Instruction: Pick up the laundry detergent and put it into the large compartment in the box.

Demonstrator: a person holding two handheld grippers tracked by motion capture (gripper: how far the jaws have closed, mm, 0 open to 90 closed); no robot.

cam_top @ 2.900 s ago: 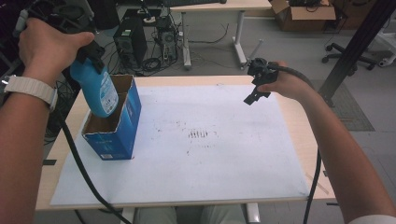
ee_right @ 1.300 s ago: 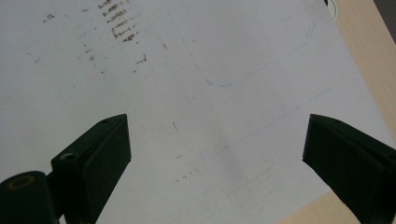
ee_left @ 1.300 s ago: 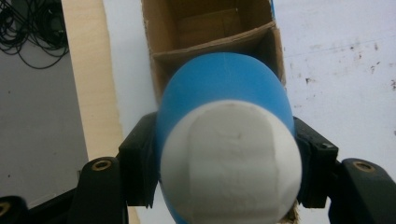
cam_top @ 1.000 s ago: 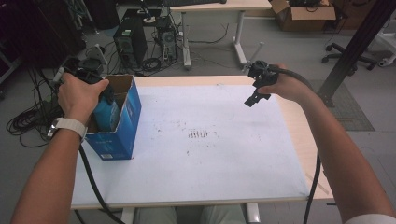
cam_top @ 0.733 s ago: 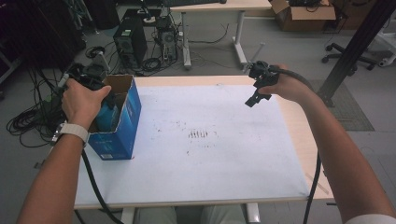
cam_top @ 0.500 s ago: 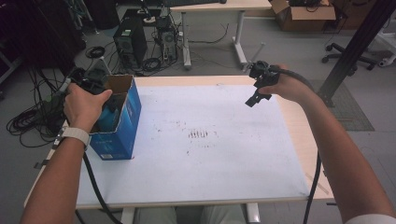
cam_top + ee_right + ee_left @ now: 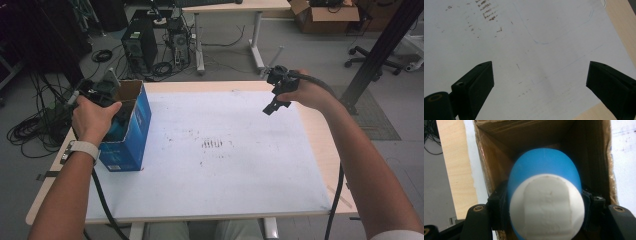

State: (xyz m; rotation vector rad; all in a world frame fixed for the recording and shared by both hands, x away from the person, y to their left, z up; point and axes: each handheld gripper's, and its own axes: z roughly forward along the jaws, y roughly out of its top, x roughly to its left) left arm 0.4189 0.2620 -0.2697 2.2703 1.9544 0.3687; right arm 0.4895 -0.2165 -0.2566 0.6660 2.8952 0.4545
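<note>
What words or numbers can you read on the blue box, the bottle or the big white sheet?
None can be read.
Blue box: a pale patch low on its side, too small and blurred to read.
Bottle: white cap has raised marks, too faint to read.
White sheet: dark smudges only, no letters.

The bottle (image 7: 544, 182) is bright blue with a white cap (image 7: 546, 207), and the box (image 7: 131, 132) is blue outside (plain brown cardboard within). The white sheet (image 7: 225, 165) carries dark smudges over a pale wood table (image 7: 325, 145); both grippers' jaws are black.
</note>
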